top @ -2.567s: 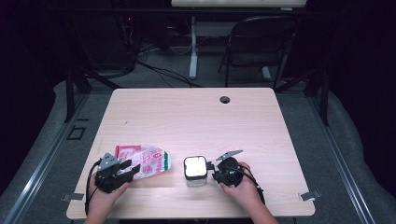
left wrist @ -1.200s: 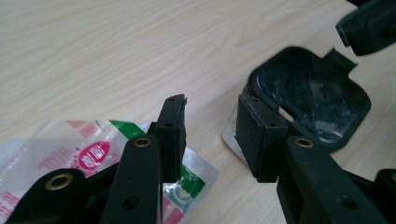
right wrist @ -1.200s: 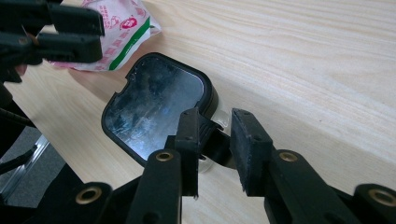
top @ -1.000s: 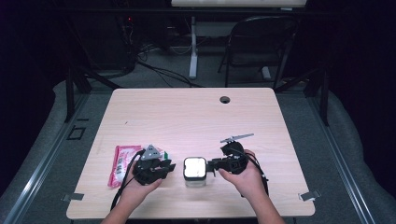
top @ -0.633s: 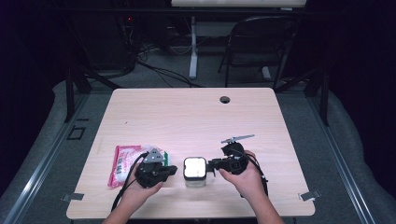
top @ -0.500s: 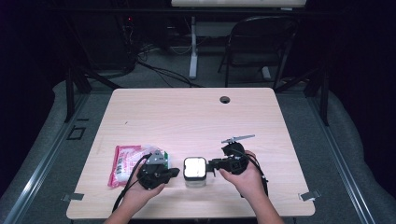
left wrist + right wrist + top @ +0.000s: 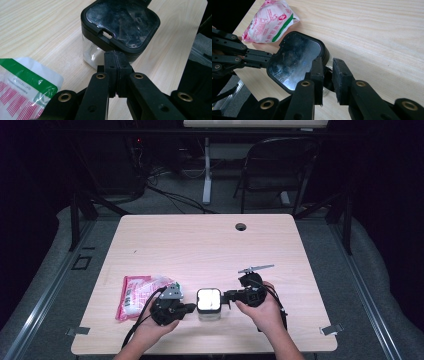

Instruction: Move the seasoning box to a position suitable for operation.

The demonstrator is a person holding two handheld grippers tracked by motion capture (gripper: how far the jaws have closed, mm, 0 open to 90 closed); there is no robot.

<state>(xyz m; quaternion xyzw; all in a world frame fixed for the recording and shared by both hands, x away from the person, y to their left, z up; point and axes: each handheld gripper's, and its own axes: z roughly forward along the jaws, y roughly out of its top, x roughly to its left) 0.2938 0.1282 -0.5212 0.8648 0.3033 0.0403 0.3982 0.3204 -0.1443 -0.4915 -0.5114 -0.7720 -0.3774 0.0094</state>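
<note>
A small clear container with a black lid (image 7: 209,300) stands near the table's front edge. My left gripper (image 7: 192,308) is shut with nothing between its pads, and its tips (image 7: 116,58) touch the near rim of the lid (image 7: 120,22). From the other side my right gripper (image 7: 226,296) is closed to a narrow gap on the edge of the lid (image 7: 294,65), its jaws (image 7: 327,68) pinching a dark tab there. A pink and white bag with a green stripe (image 7: 135,295) lies flat just left of the left gripper.
The wooden table (image 7: 200,245) has a round cable hole (image 7: 241,226) at its far side. A folding chair (image 7: 280,165) and cables stand on the floor behind. The front edge of the table runs close to both hands.
My left gripper has left the bag and moved right up to the container's lid. The right gripper has stayed at the container's right side.
</note>
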